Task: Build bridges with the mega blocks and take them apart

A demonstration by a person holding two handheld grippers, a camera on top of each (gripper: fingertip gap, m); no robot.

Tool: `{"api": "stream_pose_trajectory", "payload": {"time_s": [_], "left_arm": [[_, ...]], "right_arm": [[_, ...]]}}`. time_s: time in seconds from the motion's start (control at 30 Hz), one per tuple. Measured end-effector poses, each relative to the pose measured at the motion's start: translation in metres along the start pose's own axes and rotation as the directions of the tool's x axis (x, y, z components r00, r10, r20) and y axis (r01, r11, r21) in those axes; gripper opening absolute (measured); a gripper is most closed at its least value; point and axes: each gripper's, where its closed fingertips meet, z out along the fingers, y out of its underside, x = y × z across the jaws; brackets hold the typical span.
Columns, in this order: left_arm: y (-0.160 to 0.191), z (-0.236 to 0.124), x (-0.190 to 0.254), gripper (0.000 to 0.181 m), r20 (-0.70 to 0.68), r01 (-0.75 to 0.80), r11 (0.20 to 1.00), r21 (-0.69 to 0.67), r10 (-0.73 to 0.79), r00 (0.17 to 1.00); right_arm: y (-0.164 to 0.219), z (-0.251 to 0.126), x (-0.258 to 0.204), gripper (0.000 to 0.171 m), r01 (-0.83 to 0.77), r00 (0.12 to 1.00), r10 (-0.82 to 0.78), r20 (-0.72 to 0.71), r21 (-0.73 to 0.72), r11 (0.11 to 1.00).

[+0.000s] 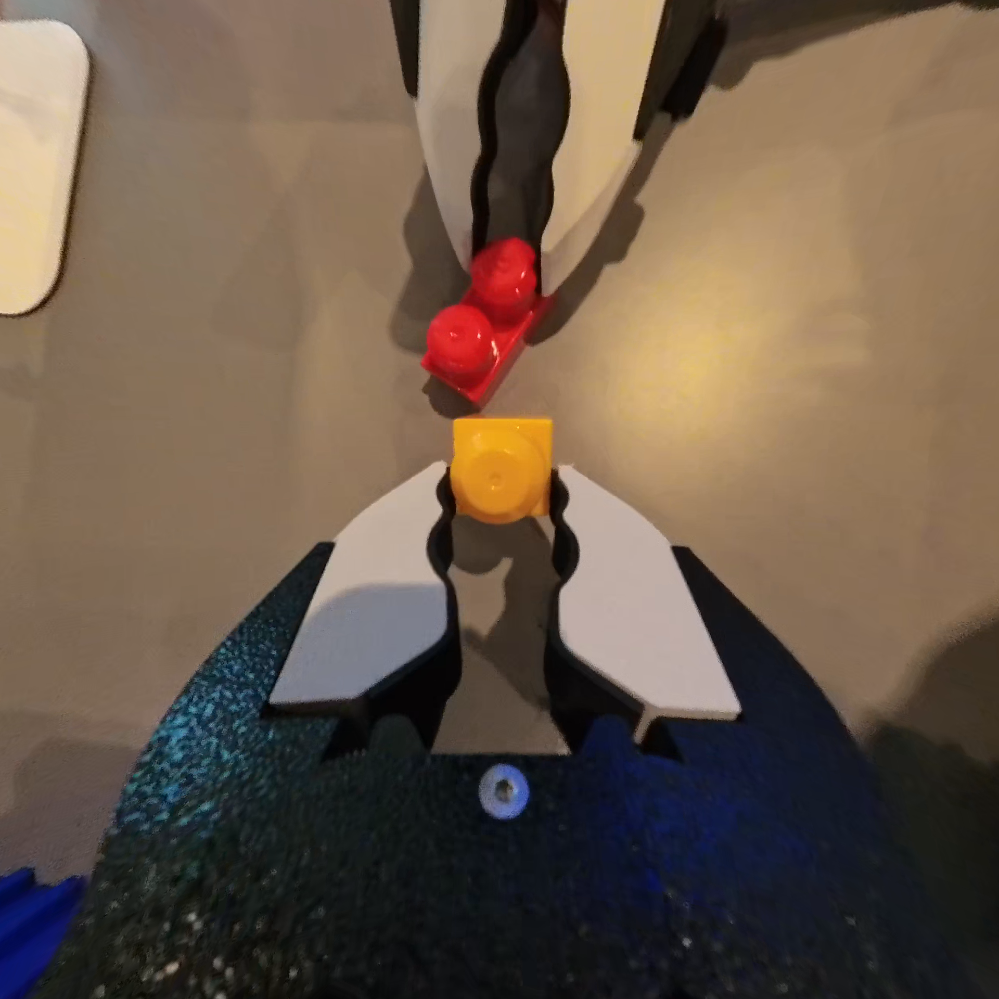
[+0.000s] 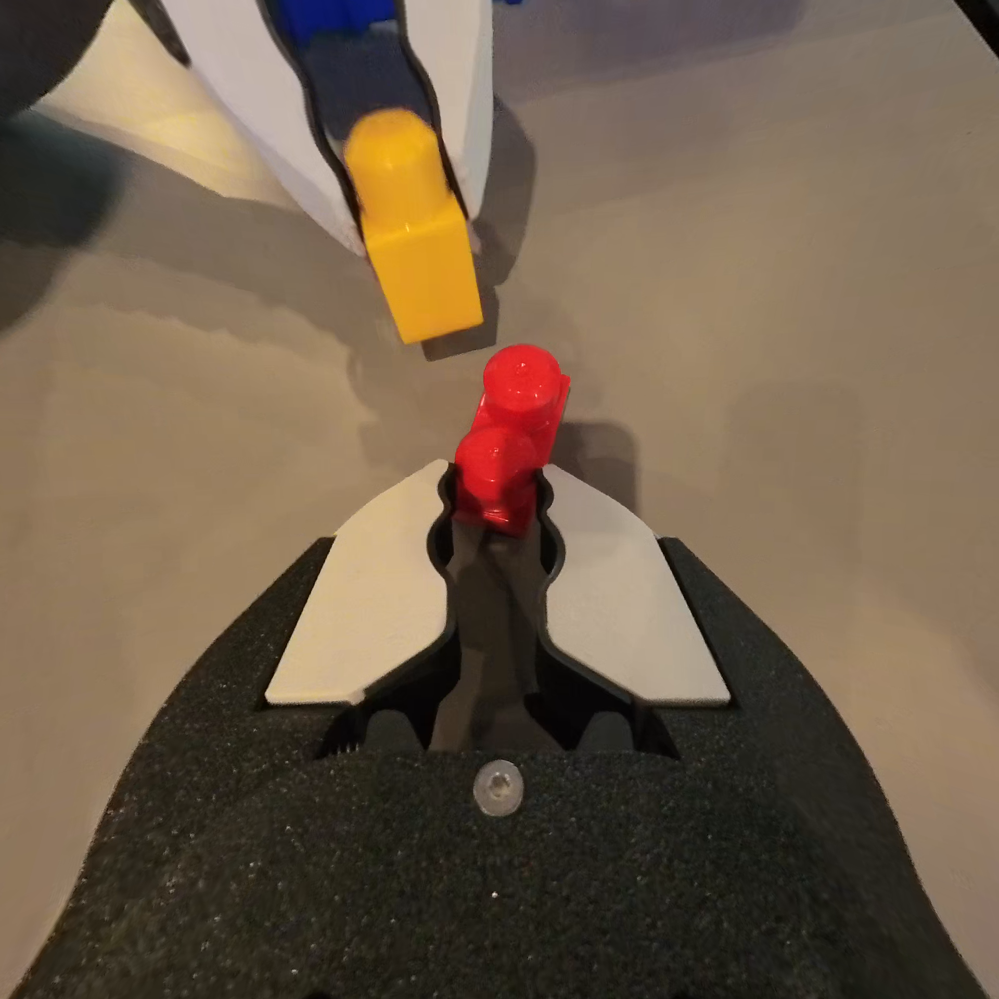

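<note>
My left gripper (image 1: 500, 478) is shut on a yellow one-stud block (image 1: 503, 465) and holds it over the grey table. My right gripper (image 2: 494, 475) is shut on a red two-stud block (image 2: 511, 438) at its near stud. The two grippers face each other, tips close together. In the left wrist view the red block (image 1: 484, 324) sits just beyond the yellow one, with a small gap, held by the right gripper (image 1: 508, 254). In the right wrist view the yellow block (image 2: 419, 243) hangs tilted in the left gripper (image 2: 411, 216), just beyond the red block's far stud.
A white rounded board (image 1: 32, 167) lies at the far left of the table in the left wrist view. Blue blocks (image 2: 346, 16) show behind the left gripper in the right wrist view, and a blue piece (image 1: 32, 913) sits at the lower left edge. Spacing between my two grippers at the tips: around 9 cm.
</note>
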Motion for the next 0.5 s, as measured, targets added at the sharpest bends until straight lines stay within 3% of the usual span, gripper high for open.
{"api": "stream_pose_trajectory", "payload": {"time_s": [0.17,0.5], "left_arm": [[0.007,0.016,0.001,0.033,-0.038,-0.044,0.995,-0.091,0.041,0.998],[0.003,0.025,-0.003,0.033,-0.071,-0.032,0.996,-0.081,0.027,0.997]], "right_arm": [[0.004,-0.005,0.003,0.028,0.021,1.000,-0.021,-0.016,0.000,1.000],[0.010,-0.013,0.045,0.028,-0.082,0.974,0.083,-0.211,0.012,0.997]]}}
